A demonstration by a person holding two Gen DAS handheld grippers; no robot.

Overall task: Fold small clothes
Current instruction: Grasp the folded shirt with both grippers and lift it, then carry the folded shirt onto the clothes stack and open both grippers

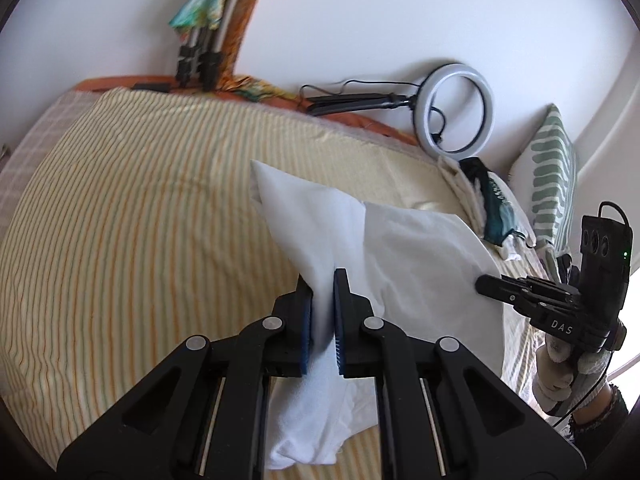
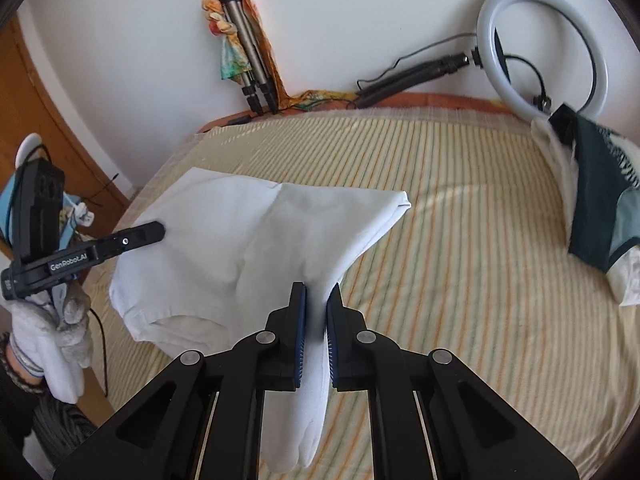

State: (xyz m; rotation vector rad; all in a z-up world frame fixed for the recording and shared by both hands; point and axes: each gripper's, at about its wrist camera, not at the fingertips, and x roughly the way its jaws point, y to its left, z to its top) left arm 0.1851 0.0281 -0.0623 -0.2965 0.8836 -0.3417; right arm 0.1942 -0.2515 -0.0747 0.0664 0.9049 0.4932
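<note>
A white garment (image 1: 320,216) is held above the striped bedspread (image 1: 140,208), near the bed's front edge. In the left wrist view, a bunched fold of the fabric is pinched between the blue pads of the left gripper (image 1: 322,280), and the cloth hangs down past the fingers, so its lower hem is partly cut off by the gripper body. In the right wrist view, another fold of the same garment (image 2: 248,232) is clamped by the right gripper (image 2: 316,292), and a tube-like part dangles below the jaws. Which kind of garment it is cannot be made out; its far corner rests on the bedspread (image 2: 460,240).

At the bed's far right corner a pile of dark green and white clothes (image 2: 596,200) is seen, partly cut off by the picture's edge. A ring light (image 2: 544,44) and a tripod (image 2: 248,52) lean against the wall along the far edge; the tripod is half covered by a colourful scarf (image 2: 228,56).
</note>
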